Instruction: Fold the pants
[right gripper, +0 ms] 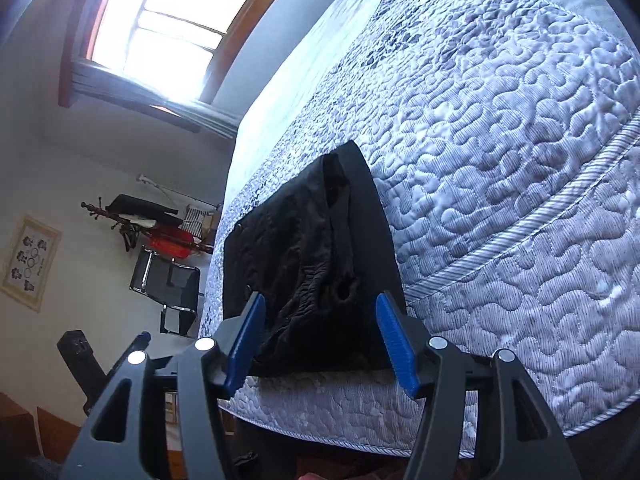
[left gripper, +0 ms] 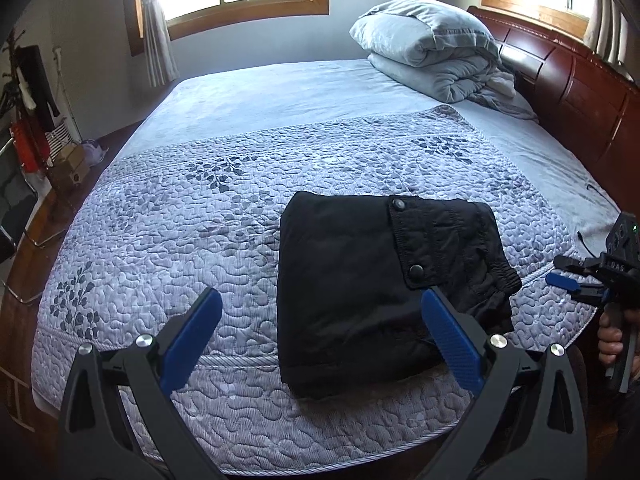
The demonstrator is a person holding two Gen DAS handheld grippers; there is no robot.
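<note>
The black pants lie folded into a compact bundle at lower centre of the quilted bed, so I judge the folding nearly done. My left gripper and right gripper both hover with jaws apart, gripping nothing. Next I would only smooth or square the bundle, if anything. The underside layers are hidden, and black cloth blurs the fold edges.

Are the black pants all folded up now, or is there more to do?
Nearly finished, it looks like. The black pants lie in a compact folded block on the quilted bedspread, waistband and snaps on top. Nothing is in hand: the left gripper and right gripper both have open jaws holding no cloth. Perhaps only tidying the bunched waistband edge remains.
</note>
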